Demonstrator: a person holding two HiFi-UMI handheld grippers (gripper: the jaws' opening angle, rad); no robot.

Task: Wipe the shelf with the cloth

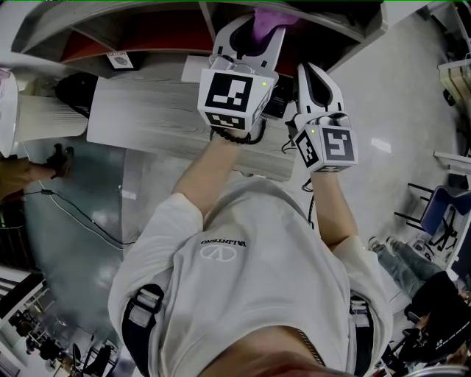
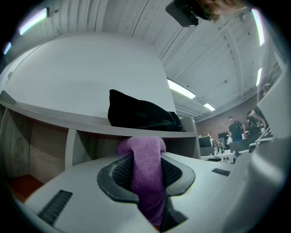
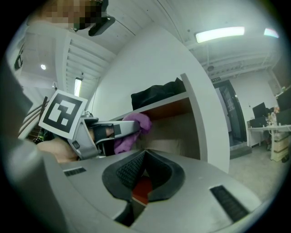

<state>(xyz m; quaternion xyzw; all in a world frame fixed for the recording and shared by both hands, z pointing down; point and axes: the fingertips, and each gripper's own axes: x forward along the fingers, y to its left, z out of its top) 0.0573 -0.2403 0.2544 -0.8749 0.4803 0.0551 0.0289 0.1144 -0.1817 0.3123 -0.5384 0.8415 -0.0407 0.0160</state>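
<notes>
My left gripper [image 1: 257,28] is shut on a purple cloth [image 1: 269,16], which it holds up at the mouth of a shelf compartment. In the left gripper view the cloth [image 2: 146,169] runs as a thick strip between the jaws, its top bunched just under the shelf board [image 2: 82,119]. In the right gripper view the left gripper [image 3: 105,134] and the cloth [image 3: 137,124] sit at the open compartment [image 3: 179,129]. My right gripper [image 1: 319,79] hangs beside the left one, a little lower, its jaws closed together with nothing between them [image 3: 144,155].
A black bag [image 2: 142,116] lies on top of the shelf, directly above the cloth. The compartment floor is red-brown [image 1: 96,50]. A white shelf side wall [image 3: 204,118] stands right of the opening. People and desks [image 2: 236,129] are far off at the right.
</notes>
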